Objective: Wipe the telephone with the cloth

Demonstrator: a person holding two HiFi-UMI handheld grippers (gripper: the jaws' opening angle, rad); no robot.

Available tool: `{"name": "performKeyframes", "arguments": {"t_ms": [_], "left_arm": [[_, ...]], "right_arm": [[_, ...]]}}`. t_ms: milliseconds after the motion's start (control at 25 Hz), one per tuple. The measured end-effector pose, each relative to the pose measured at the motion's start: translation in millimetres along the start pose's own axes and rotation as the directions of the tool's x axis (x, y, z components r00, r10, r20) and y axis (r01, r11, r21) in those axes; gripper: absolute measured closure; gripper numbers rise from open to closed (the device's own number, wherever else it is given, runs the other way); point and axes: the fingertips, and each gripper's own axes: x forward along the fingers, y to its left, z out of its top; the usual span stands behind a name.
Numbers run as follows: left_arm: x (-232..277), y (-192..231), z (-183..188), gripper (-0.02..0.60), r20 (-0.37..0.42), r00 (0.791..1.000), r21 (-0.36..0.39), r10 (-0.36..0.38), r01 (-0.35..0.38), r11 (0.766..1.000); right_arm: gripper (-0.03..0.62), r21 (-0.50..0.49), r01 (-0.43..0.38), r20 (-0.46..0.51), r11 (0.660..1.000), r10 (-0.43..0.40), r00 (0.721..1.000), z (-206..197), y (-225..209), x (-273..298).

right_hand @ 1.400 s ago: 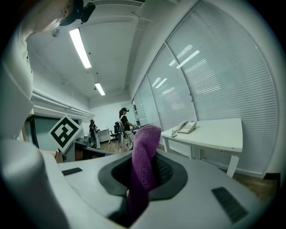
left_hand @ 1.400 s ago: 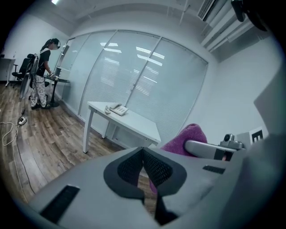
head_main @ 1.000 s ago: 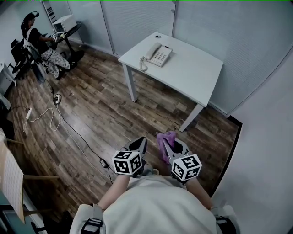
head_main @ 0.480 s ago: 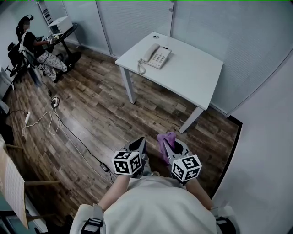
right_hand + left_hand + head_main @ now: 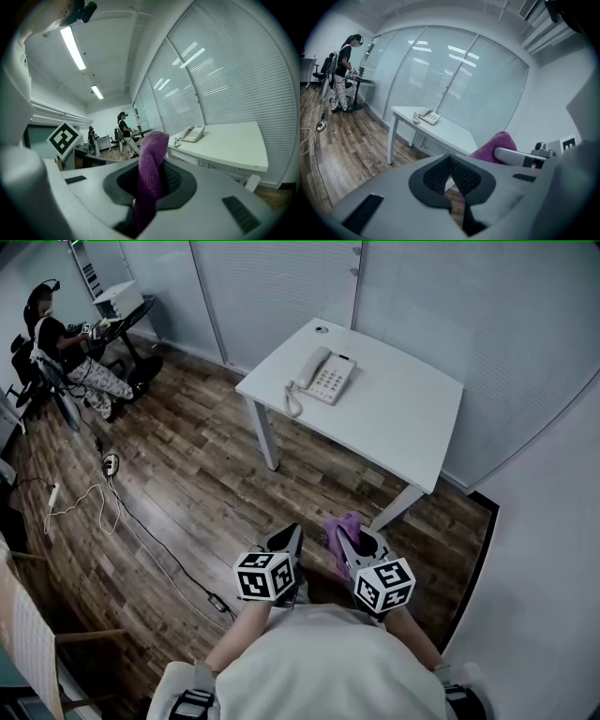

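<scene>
A white telephone (image 5: 323, 374) with a coiled cord sits on a white table (image 5: 403, 418) by the blinds, ahead of me; it also shows as the telephone (image 5: 428, 117) in the left gripper view and the telephone (image 5: 193, 133) in the right gripper view. My right gripper (image 5: 349, 537) is shut on a purple cloth (image 5: 342, 527), which stands up between its pads as the cloth (image 5: 151, 173). My left gripper (image 5: 287, 538) is shut with nothing in it, its pads (image 5: 465, 177) pressed together. Both grippers hang over the wooden floor, well short of the table.
A cable with a plug (image 5: 111, 463) trails across the wooden floor (image 5: 187, 474) at the left. A person (image 5: 70, 357) sits at a desk in the far left corner. A wooden chair (image 5: 28, 634) stands at the lower left. Glass partitions with blinds (image 5: 450, 306) run behind the table.
Both grippers and I have moved forward towards the table, which now lies a little lower and nearer in the head view. The cloth stays gripped.
</scene>
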Motion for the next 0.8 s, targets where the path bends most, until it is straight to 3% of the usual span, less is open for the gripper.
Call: {"name": "performKeyframes", "arguments": {"t_ms": [800], "left_arm": [[66.1,107.6,129.3,0.561,0.017,0.999,0.016,-0.03,0.029,0.999]], "right_arm": [[0.534,-0.061,0.017,0.0,0.998,-0.017,1.0,83.2,-16.7,157.2]]}}
